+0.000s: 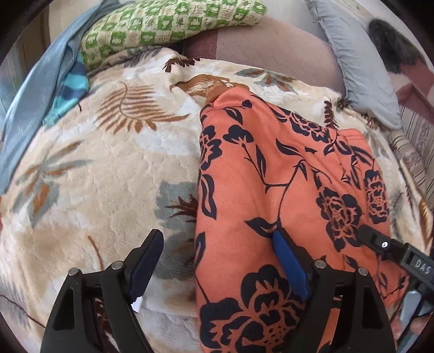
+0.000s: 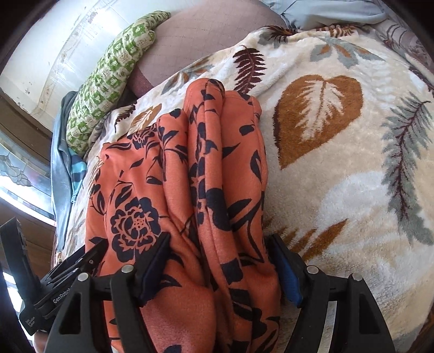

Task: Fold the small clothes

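An orange garment with black flowers [image 1: 271,190] lies folded on a cream leaf-print blanket [image 1: 95,176]. My left gripper [image 1: 217,239] is open at the garment's left edge; its right finger [image 1: 290,266] rests on the cloth and its left finger [image 1: 143,260] is over the blanket. The right gripper shows at the right edge of the left wrist view [image 1: 379,241]. In the right wrist view the garment [image 2: 176,190] lies bunched in folds. My right gripper [image 2: 219,244] is open, its jaws on either side of the bunched cloth. The left gripper's tip [image 2: 89,256] touches the garment at lower left.
A green checked pillow [image 1: 168,24] and a blue-grey cloth [image 1: 40,81] lie at the back left. A grey pillow [image 1: 358,68] lies at the back right. A brown quilted mattress [image 1: 271,49] shows behind the blanket. A white wall [image 2: 67,40] stands beyond the bed.
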{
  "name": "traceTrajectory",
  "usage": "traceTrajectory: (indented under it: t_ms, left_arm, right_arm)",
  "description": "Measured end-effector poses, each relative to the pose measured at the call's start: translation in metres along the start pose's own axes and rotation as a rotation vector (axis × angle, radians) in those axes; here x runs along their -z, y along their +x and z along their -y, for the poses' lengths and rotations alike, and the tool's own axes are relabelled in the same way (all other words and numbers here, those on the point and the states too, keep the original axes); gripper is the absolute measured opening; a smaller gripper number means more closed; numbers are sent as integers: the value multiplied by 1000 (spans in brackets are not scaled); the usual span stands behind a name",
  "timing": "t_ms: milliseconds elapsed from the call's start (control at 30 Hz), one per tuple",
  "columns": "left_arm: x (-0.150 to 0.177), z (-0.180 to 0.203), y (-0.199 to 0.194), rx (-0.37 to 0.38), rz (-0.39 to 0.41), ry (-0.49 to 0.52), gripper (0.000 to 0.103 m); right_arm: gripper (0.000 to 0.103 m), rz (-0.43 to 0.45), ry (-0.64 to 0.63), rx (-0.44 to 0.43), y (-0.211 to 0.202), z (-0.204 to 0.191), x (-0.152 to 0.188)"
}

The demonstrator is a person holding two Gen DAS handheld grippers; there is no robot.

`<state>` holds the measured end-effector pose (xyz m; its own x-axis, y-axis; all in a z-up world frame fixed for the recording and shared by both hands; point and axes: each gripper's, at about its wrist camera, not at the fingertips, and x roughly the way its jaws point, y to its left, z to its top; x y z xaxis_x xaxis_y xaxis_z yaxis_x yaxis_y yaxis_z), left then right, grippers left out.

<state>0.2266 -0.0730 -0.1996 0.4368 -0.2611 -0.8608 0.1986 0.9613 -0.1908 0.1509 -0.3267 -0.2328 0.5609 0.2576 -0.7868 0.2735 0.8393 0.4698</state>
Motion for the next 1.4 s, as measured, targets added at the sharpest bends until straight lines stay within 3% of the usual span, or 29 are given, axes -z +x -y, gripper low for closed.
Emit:
traceTrajectory:
  t_ms: [67,200,367,467,767,933,1000,1100,1200,1400]
  left_arm:
    - [4,-2,1,105,-27,-68,68]
    - [12,5,-1,84,1,-70,68]
    - [25,-5,0,115,14,-108,71]
    - [34,-6,-2,125,65,-53,72]
    - [22,-4,-6,91,106,-83,74]
    - [9,-5,-24,-15,195,-51,73]
    - [4,-7,-31,-12,215,-64,73]
    - [-1,-8,-43,5,250,-64,74]
    - [-3,1,-55,-2,292,-16,74]
    - [2,19,-62,7,293,93,74]
  right_arm:
    - [74,8,26,-16,-1,3,2]
    - [74,27,30,-8,-2,2,7]
    - [75,24,49,-38,-1,9,8]
    - [75,17,43,-43,-3,12,9]
    - [76,13,61,-39,-21,11,9]
    - [77,102,8,41,-40,3,-2]
    - [77,156,15,56,-52,6,-8]
    - [77,253,37,24,-72,11,-14]
    - [77,310,11,-61,-87,6,-16]
    - [73,227,-74,-283,-83,-27,-5]
